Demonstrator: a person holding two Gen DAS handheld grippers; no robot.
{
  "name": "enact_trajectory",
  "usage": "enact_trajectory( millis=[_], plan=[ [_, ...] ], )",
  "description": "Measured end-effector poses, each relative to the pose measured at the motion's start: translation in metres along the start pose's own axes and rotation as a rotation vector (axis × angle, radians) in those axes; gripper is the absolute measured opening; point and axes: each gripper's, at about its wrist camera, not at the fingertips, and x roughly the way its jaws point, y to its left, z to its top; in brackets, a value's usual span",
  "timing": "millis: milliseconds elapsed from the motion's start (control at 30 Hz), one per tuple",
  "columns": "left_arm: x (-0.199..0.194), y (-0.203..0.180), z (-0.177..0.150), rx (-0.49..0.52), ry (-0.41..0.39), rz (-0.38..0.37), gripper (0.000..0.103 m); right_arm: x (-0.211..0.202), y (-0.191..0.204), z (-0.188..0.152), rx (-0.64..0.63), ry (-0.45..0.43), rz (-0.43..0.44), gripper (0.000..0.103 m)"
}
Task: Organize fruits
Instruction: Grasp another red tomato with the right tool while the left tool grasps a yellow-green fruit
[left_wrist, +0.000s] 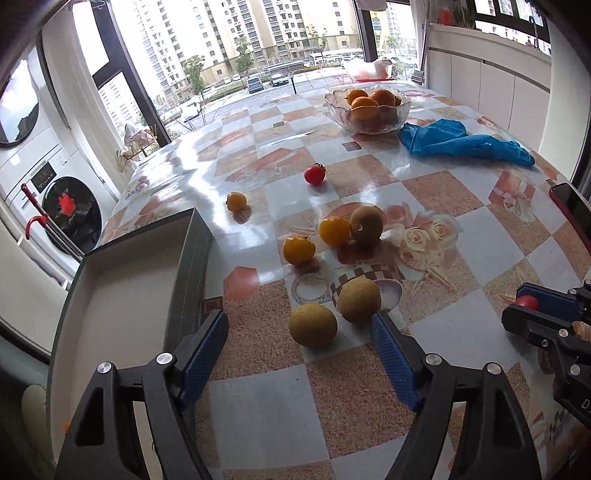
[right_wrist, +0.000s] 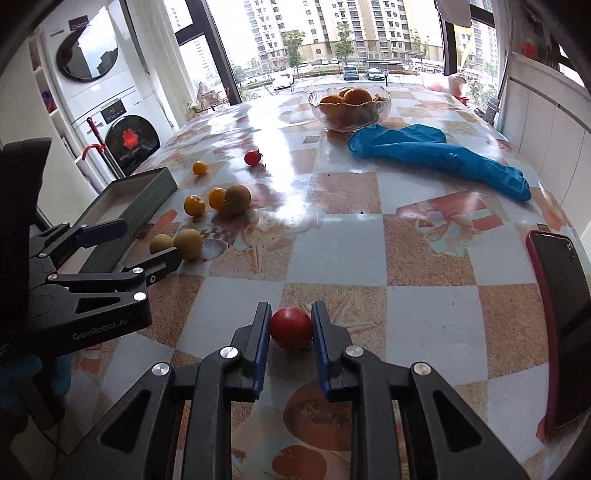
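Note:
My left gripper (left_wrist: 297, 319) stands open just above the table. A yellow-brown round fruit (left_wrist: 313, 325) lies between its blue pads, untouched on its left side. A second such fruit (left_wrist: 360, 299) sits by the right fingertip. Beyond them lie two yellow tomatoes (left_wrist: 298, 249), a brown fruit (left_wrist: 366, 224), a small yellow tomato (left_wrist: 236, 201) and a red tomato (left_wrist: 315, 174). My right gripper (right_wrist: 291, 314) is shut on another red tomato (right_wrist: 290, 328) resting on the tablecloth. A glass bowl (left_wrist: 332, 105) of oranges stands at the far side.
A shallow grey-green box (left_wrist: 122, 302) lies at the table's left edge beside my left gripper. A blue cloth (right_wrist: 424, 151) lies in front of the bowl. A phone in a red case (right_wrist: 561, 314) rests near the right edge. Stacked washing machines (left_wrist: 55, 199) stand left of the table.

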Motion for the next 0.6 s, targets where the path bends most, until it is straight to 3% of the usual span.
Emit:
enact_trajectory(
  millis=[33,100,133,200,600],
  plan=[
    [0.003,0.001,0.000,-0.011,0.001,-0.006,0.080,0.000,-0.001,-0.001,0.001,-0.002,-0.001,0.024],
    [0.007,0.001,0.000,-0.020,0.011,-0.020,0.060,0.001,0.000,-0.002,-0.001,-0.008,-0.004,0.024],
    [0.009,0.000,0.000,-0.026,0.012,-0.041,0.055,0.001,0.000,-0.002,-0.003,-0.011,-0.005,0.024],
    [0.009,0.000,0.000,-0.038,0.008,-0.097,0.029,0.001,0.000,-0.003,-0.005,-0.019,-0.006,0.024],
    [-0.026,0.005,-0.034,-0.096,-0.016,-0.151,0.029,-0.007,-0.003,-0.010,0.024,-0.002,0.019,0.024]
  ],
)
